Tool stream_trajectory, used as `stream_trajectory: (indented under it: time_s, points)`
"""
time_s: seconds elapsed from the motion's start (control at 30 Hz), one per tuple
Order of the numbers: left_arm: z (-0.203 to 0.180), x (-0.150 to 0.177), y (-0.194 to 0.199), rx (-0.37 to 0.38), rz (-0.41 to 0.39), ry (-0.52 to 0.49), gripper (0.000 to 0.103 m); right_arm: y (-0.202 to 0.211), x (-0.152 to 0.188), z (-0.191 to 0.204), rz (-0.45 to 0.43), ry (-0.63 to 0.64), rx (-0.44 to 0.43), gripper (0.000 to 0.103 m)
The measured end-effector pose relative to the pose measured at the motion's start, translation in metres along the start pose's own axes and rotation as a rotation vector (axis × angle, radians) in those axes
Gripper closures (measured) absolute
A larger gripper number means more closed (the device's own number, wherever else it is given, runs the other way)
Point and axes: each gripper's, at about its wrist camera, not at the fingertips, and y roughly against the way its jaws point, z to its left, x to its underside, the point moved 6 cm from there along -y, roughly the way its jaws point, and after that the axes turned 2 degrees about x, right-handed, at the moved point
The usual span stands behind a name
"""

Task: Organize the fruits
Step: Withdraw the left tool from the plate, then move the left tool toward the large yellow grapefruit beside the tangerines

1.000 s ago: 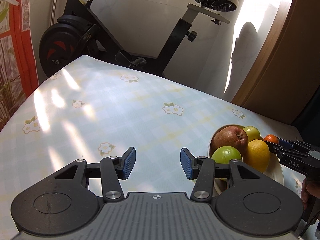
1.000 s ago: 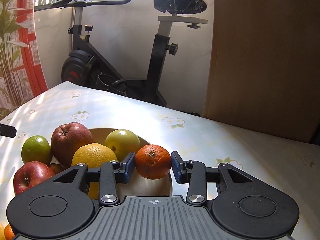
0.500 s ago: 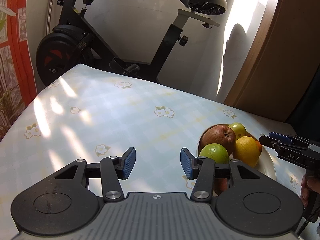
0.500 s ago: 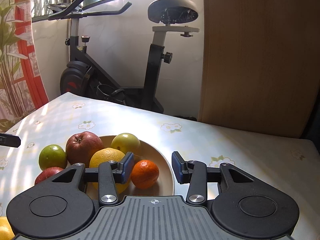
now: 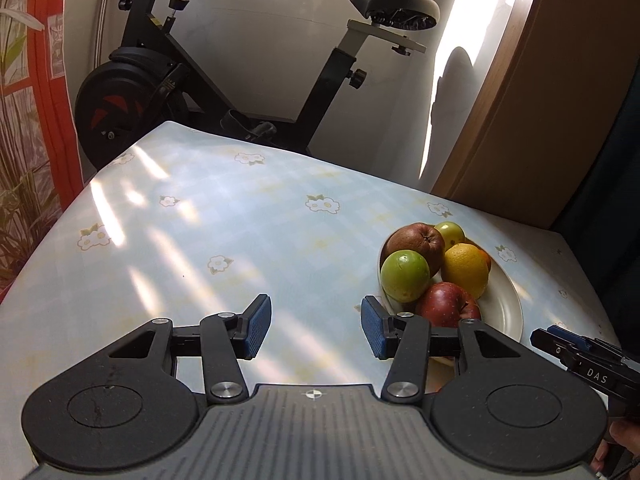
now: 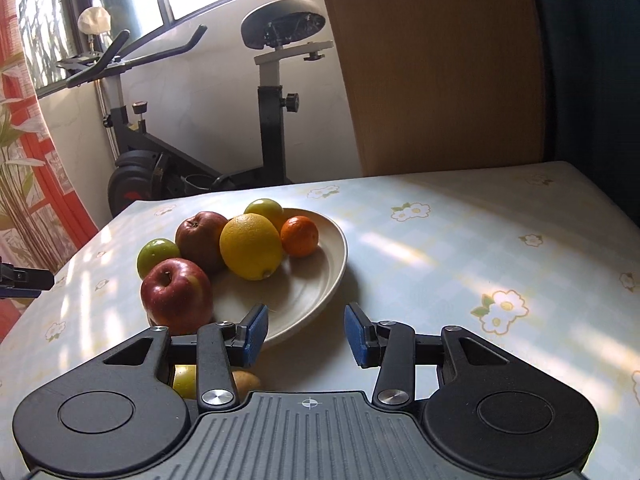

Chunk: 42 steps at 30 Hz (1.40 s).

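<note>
A cream plate [image 6: 320,280] sits on the flowered table [image 6: 460,248], nearer its far edge than the near one. On it lie a yellow orange [image 6: 250,246], a small tangerine [image 6: 299,236], a dark red apple [image 6: 200,240], a pale green apple [image 6: 265,209], a green apple [image 6: 157,254] at the left rim and a red apple [image 6: 176,294], stem dimple up, at the near-left rim. The fruits are round, with no clear long axis. The right gripper [image 6: 306,334] stands open and empty over the plate's near rim. The left gripper [image 5: 316,328] is open and empty above bare cloth, left of the plate
</note>
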Motion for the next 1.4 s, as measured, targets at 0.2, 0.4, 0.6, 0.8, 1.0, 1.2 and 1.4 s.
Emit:
stream_trajectory:
  time_s: [0.2, 0.4, 0.6, 0.8, 1.0, 1.2, 1.4]
  points:
    - [-0.004, 0.007, 0.010, -0.012, -0.005, -0.017, 0.051, 0.019, 0.017, 0.009, -0.013, 0.003, 0.008, 0.063]
    - [-0.011, 0.032, 0.010, 0.057, 0.044, -0.011, 0.051, 0.031, 0.040, 0.031, 0.003, 0.091, 0.023, 0.063]
    - [-0.011, 0.047, 0.016, 0.077, 0.062, -0.026, 0.051, 0.039, 0.051, 0.046, 0.023, 0.065, -0.003, 0.063]
    - [-0.006, 0.051, 0.018, 0.072, 0.053, 0.008, 0.051, 0.048, 0.046, 0.047, -0.005, 0.007, -0.023, 0.063]
    - [-0.009, 0.060, 0.010, 0.031, 0.103, -0.014, 0.051, 0.048, 0.050, 0.054, 0.019, 0.013, -0.024, 0.063]
    - [-0.007, 0.062, 0.009, 0.010, 0.126, -0.036, 0.051, 0.049, 0.052, 0.061, 0.020, 0.032, -0.033, 0.063]
    - [-0.007, 0.064, 0.006, 0.003, 0.140, -0.036, 0.051, 0.048, 0.057, 0.063, 0.037, 0.027, -0.036, 0.063]
